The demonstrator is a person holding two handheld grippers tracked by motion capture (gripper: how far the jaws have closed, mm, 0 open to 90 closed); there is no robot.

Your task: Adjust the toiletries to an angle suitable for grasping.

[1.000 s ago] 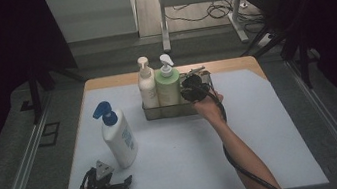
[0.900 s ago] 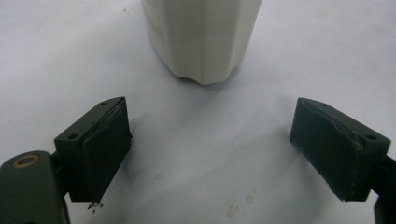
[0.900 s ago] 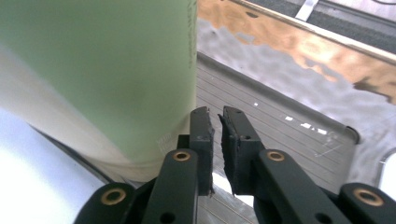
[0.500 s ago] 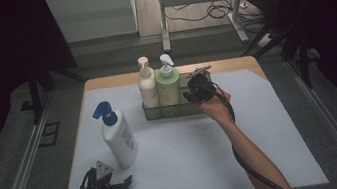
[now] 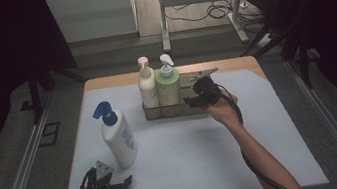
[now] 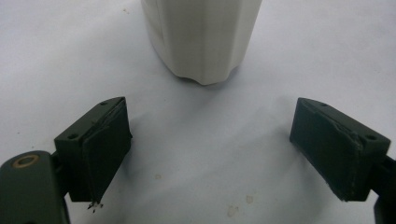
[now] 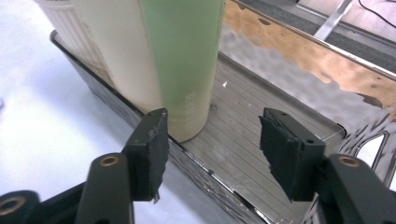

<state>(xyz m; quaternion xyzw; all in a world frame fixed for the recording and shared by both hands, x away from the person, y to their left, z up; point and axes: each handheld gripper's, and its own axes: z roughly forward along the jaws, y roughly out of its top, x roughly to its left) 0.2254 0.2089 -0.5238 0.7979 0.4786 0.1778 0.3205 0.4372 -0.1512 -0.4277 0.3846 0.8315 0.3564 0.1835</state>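
Note:
A metal tray [image 5: 153, 113] stands at the back of the white mat and holds a cream pump bottle [image 5: 146, 85] and a green pump bottle [image 5: 168, 83]. My right gripper [image 5: 193, 102] hovers open at the tray's right end; in the right gripper view its jaws frame the tray's bare floor [image 7: 261, 126] beside the green bottle [image 7: 187, 60], with the cream bottle [image 7: 112, 51] behind it. A white bottle with a blue pump [image 5: 117, 135] stands at the front left. My left gripper [image 5: 119, 186] rests open just in front of it, the bottle's base [image 6: 201, 37] ahead of its jaws.
The white mat [image 5: 206, 154] covers most of the wooden table. Dark floor and metal rails run along both sides. A desk frame [image 5: 193, 5] with cables stands beyond the table's far edge.
My right gripper has drawn slightly back and to the right from the tray's right end. The left gripper and all three bottles have not moved.

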